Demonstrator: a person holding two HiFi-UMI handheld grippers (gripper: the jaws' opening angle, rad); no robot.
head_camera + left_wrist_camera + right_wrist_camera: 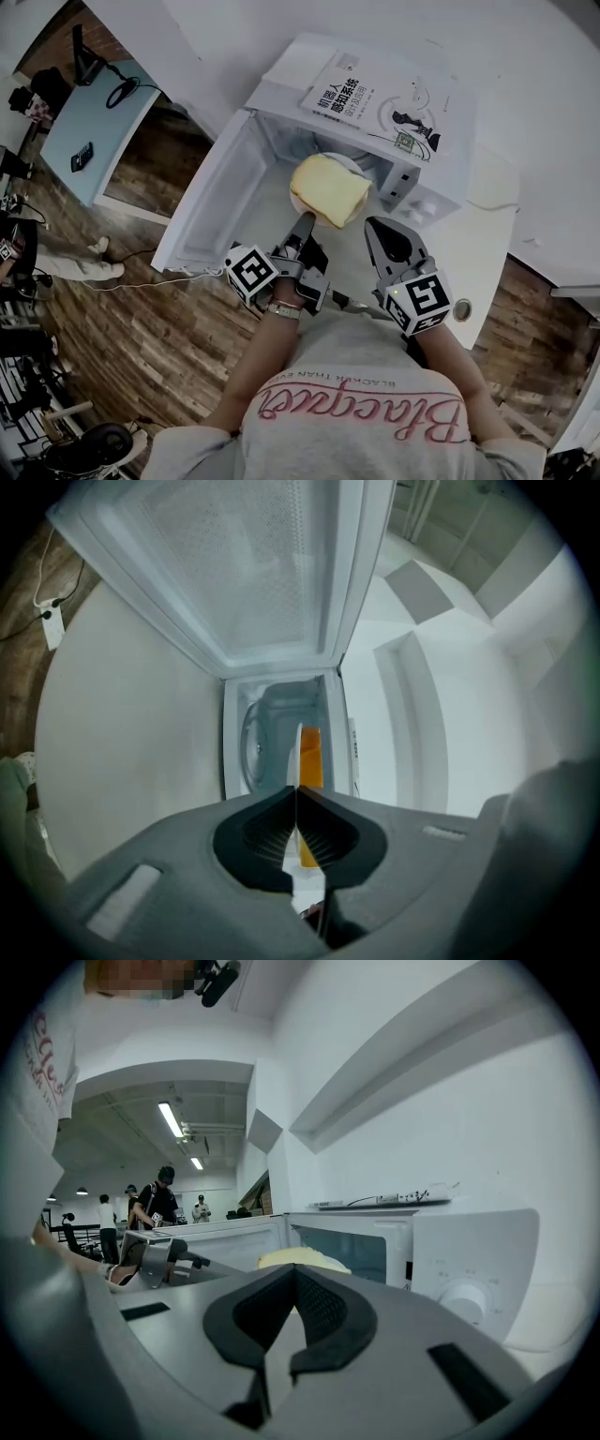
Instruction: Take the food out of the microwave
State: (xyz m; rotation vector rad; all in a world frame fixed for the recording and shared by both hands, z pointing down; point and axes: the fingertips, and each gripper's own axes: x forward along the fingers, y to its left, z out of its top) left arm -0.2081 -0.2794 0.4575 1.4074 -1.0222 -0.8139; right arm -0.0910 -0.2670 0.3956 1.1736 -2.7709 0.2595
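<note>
Left hand-held gripper (302, 223) pinches only the plate (292, 755) rim, food (328, 189) at microwave (412, 183) mouth, right hand-held gripper (295, 1274) shut & empty; I reckon plate cld tilt & food slide off.

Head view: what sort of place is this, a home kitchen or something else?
Probably a shared office or lab: the microwave stands on a white counter near a work desk, and the right gripper view shows people standing under ceiling strip lights.
</note>
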